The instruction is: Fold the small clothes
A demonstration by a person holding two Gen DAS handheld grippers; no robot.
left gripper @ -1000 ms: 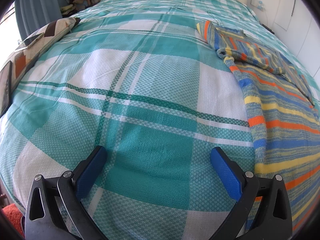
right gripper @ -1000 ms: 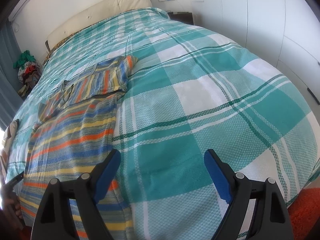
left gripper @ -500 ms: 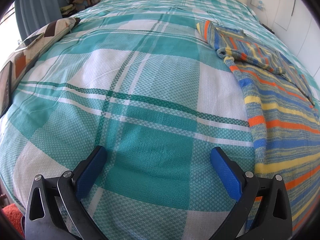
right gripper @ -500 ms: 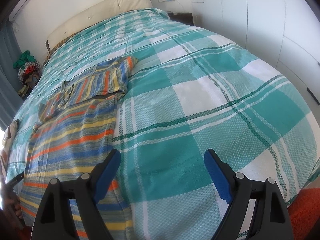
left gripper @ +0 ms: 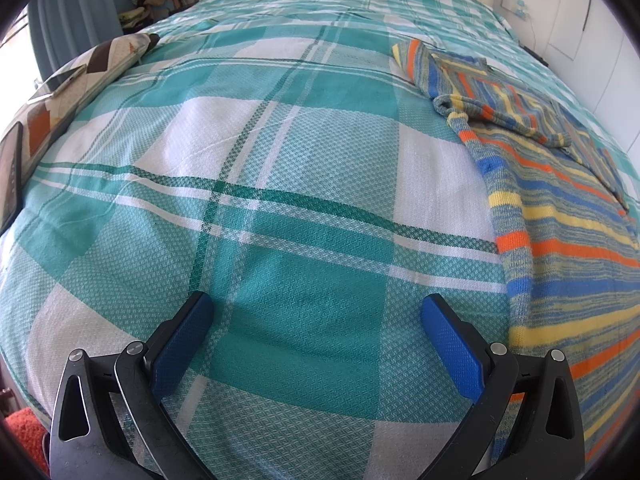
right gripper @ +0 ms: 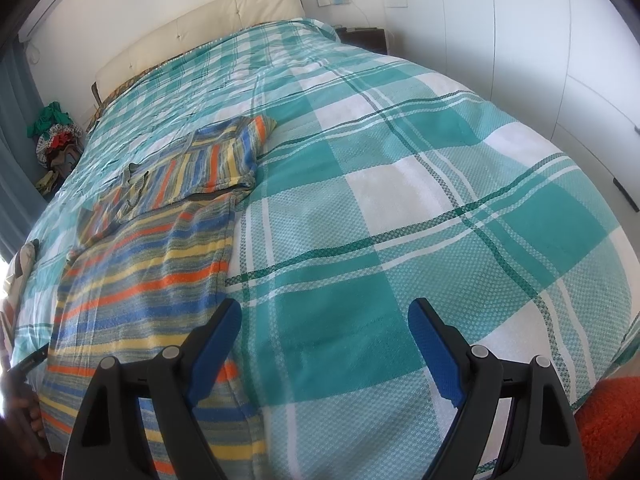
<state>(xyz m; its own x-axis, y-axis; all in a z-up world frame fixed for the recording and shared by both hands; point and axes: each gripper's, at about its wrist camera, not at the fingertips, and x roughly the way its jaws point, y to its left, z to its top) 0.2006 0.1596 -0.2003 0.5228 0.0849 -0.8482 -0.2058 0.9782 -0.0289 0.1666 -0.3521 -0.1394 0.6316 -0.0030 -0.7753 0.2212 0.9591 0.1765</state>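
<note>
Flat on the plaid bedspread, a striped knit garment, sleeve folded in; both hand-held grippers wide open, empty.

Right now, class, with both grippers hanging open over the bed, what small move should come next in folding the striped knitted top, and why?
Probably bring the left gripper right to the near side edge of the striped knitted top. Both it and the right gripper are open and empty over the teal checked bedspread; the top lies flat with a sleeve already folded in.
</note>
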